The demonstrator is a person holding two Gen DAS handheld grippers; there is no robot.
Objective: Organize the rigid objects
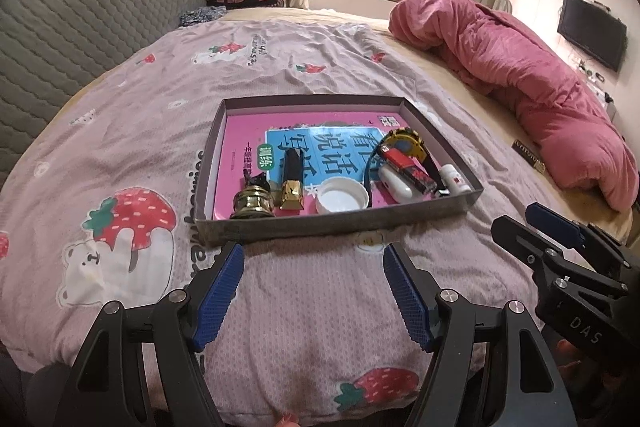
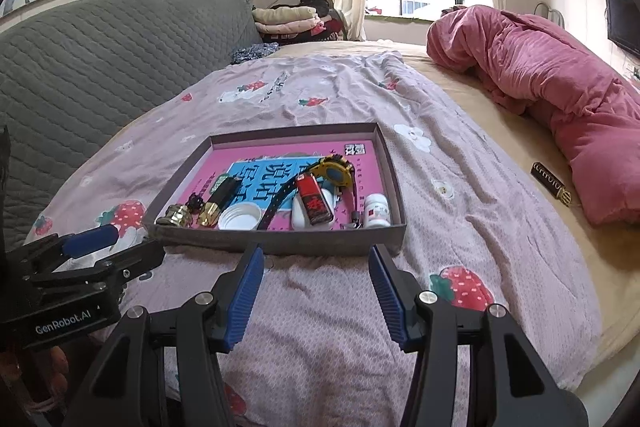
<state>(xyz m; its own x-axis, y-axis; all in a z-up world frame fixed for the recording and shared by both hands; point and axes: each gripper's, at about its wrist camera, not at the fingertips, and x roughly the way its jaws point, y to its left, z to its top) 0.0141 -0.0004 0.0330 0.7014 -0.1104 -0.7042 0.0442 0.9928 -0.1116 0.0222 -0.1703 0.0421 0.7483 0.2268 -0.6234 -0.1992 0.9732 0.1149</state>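
- A shallow grey cardboard tray (image 1: 320, 225) sits on the pale pink strawberry-print bedspread (image 1: 280, 67), its near wall just beyond both grippers.
- The tray floor is covered by a pink and blue book with large Chinese characters (image 1: 248, 143).
- Along the tray's near side, from the left: a small brass-coloured metal fitting (image 1: 253, 205), then a black and gold lipstick tube (image 1: 291, 183) lying beside it, then a round white plastic lid (image 1: 341, 200).
- To the right of these, a yellow and black wristwatch (image 1: 404, 143) lies with its dark strap running toward the near wall; a red rectangular lighter (image 1: 406, 166) rests across a white oval case (image 1: 394, 183).
- In the tray's right near corner stands a small white pill bottle with a red-marked label (image 1: 454, 179); something small and metallic lies next to it, though I cannot make out what it is.
- The left gripper (image 1: 314, 289), black with blue ribbed pads, hangs over the bedspread with its jaws spread wide and nothing between them.
- The right gripper (image 2: 316, 291) is the same: jaws apart, empty, aimed at the tray's near wall.
- Well away from the tray, a dark rectangular object with gold lettering (image 2: 549, 181) lies on the beige sheet, close to the rolled pink fleece blanket (image 2: 560, 87).
- A grey quilted headboard (image 2: 100, 67) runs along the left side of the bed.
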